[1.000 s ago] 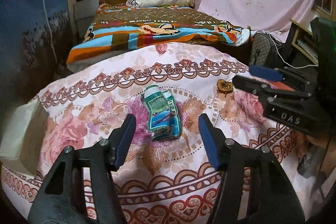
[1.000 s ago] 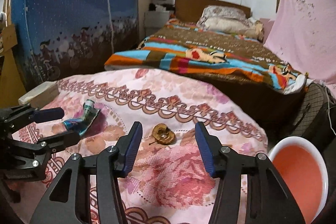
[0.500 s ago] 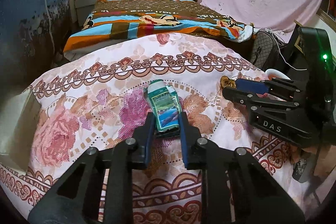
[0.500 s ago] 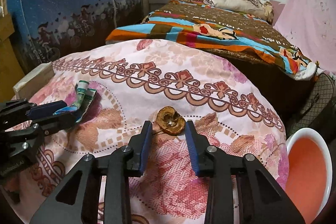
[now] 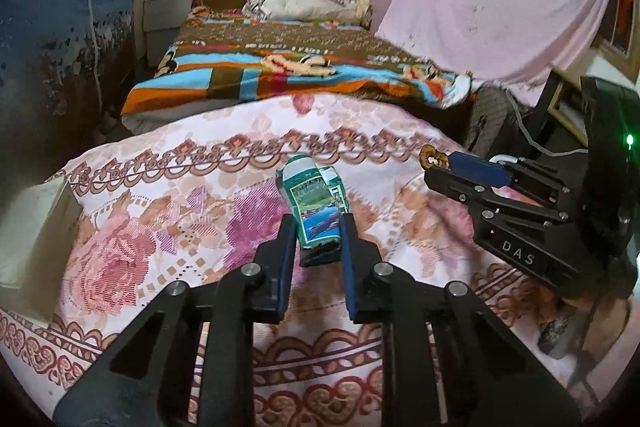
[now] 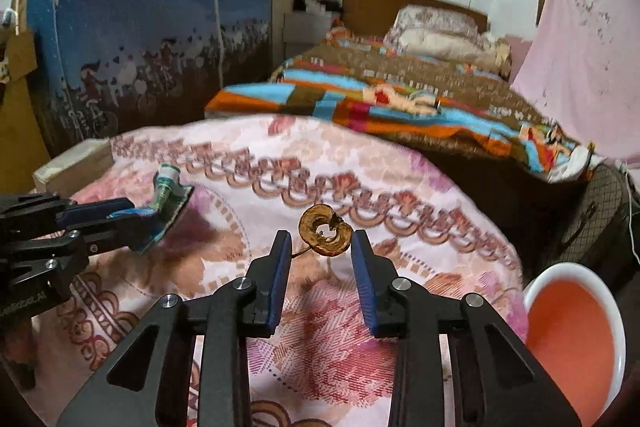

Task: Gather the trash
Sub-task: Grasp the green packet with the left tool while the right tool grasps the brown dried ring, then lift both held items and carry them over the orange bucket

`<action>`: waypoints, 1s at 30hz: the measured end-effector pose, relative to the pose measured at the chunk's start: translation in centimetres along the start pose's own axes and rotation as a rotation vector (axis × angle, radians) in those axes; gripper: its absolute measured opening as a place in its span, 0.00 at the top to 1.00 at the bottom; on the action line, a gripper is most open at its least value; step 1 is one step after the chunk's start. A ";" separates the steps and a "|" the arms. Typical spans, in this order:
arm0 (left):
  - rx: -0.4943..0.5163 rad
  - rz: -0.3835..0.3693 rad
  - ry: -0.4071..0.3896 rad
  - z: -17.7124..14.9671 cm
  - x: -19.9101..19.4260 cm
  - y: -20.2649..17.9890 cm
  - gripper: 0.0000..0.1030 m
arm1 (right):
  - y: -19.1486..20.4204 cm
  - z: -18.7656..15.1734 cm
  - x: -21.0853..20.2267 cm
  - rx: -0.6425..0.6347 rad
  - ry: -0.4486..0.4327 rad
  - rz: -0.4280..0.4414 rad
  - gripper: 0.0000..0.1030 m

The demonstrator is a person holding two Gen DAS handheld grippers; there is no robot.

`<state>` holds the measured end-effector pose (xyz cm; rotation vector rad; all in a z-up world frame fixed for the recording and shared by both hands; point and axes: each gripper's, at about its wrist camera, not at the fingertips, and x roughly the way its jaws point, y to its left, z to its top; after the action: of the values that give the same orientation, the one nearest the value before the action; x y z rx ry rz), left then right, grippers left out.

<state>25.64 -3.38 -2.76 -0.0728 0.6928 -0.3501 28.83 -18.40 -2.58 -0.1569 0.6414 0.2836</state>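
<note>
Both of your grippers have just closed on trash over the flowered cloth [image 5: 132,259], where a second ago their jaws stood wide around the two pieces. Your left gripper [image 5: 318,239] now has its jaws clenched on the near end of the green wrapper [image 5: 314,199], which in the right wrist view hangs clear of the cloth, casting a shadow below. Your right gripper [image 6: 318,247] grasps the brown dried fruit ring [image 6: 325,231], pinched between its blue pads and, by the look of it, raised off the cloth too. The wrapper sits left of the ring, the two well apart. With both pieces in hand, pick-up looks done; what remains is carrying them to a bin. The white bowl [image 6: 576,331] with an orange inside, right of the ring past the cloth's edge, may be it.
</note>
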 end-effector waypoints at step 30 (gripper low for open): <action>0.214 -0.244 -0.412 3.0 -5.9 -13.4 0.94 | -6.6 -2.2 -18.4 0.079 -0.506 -0.287 0.72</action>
<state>19.40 -14.14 5.56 -0.0242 0.2354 -0.6214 15.58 -29.07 7.23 -0.0934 0.1229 0.0144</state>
